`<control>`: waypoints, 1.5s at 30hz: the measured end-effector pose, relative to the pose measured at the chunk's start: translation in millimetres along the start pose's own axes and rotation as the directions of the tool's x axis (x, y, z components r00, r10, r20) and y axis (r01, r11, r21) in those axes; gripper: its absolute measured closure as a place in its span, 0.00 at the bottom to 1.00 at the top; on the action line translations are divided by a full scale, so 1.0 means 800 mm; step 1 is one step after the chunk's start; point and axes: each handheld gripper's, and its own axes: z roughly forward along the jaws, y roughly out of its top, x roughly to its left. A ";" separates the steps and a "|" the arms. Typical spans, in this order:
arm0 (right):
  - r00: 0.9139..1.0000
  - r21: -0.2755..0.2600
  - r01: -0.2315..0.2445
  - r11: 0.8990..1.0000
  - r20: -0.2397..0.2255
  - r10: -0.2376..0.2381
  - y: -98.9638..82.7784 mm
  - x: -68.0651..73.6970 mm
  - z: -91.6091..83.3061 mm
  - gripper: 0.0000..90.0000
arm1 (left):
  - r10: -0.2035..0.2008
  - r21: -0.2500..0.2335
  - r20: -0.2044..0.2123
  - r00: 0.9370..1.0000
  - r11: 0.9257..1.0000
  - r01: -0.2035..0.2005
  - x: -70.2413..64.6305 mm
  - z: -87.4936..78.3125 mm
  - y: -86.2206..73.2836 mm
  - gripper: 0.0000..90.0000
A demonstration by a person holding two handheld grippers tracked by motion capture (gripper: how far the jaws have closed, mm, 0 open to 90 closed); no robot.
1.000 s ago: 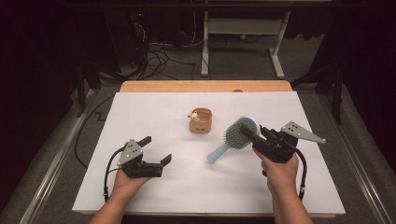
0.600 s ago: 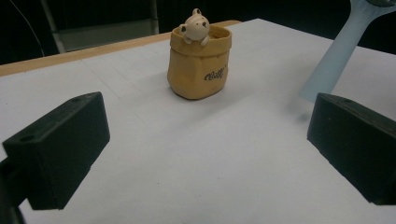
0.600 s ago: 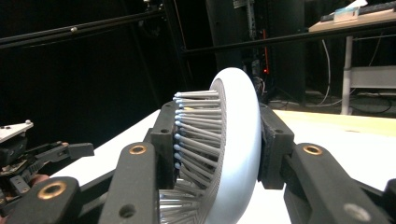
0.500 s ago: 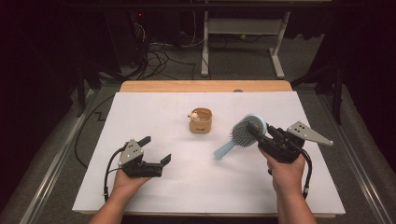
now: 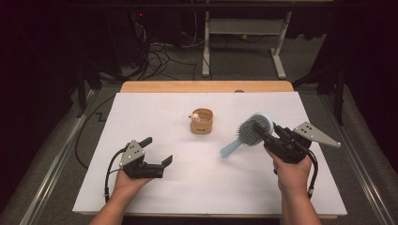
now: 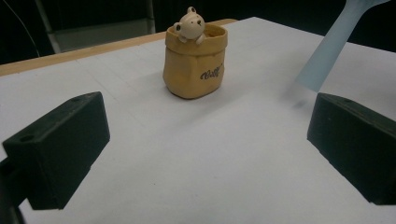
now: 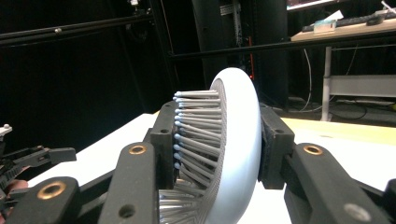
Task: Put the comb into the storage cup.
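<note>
A light blue hairbrush (image 5: 233,146) hangs above the right side of the white table (image 5: 197,192), its handle slanting down to the left. My right gripper (image 5: 261,128) is shut on the round head; in the right gripper view the pads (image 7: 274,145) press the back and the bristle side of the hairbrush (image 7: 236,140). On the table's left my left gripper (image 5: 158,150) rests open, with nothing between its jaws. Its own view looks past the open left gripper (image 6: 210,140) at a tan bear pot (image 6: 195,65) and the brush handle (image 6: 332,44). The bear pot (image 5: 202,123) stands mid-table.
The wooden back edge (image 5: 206,86) of the table borders dark floor with cables (image 5: 159,61) and a white frame (image 5: 244,35). A metal rail (image 5: 56,164) runs along the left side.
My right gripper has shifted slightly to the right with the hairbrush still in it. The left gripper and the bear pot have not moved.
</note>
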 end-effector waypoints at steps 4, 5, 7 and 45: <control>1.000 -0.004 0.002 1.000 0.006 -0.002 0.001 -0.001 -0.001 0.66 | -0.007 -0.004 -0.005 1.000 1.000 0.007 0.002 -0.001 0.000 0.00; 1.000 -0.006 0.002 1.000 0.008 -0.002 0.001 -0.001 -0.001 0.66 | -0.008 -0.005 -0.006 1.000 1.000 0.008 0.002 -0.001 0.000 0.00; 1.000 -0.015 0.006 1.000 0.007 -0.006 0.001 0.000 -0.002 0.66 | -0.012 -0.005 -0.004 1.000 1.000 0.012 0.002 0.000 -0.001 0.00; 1.000 -0.057 0.030 0.998 0.008 -0.029 0.009 0.024 0.036 0.66 | -0.001 -0.053 0.016 1.000 0.999 0.002 0.010 -0.015 0.000 0.00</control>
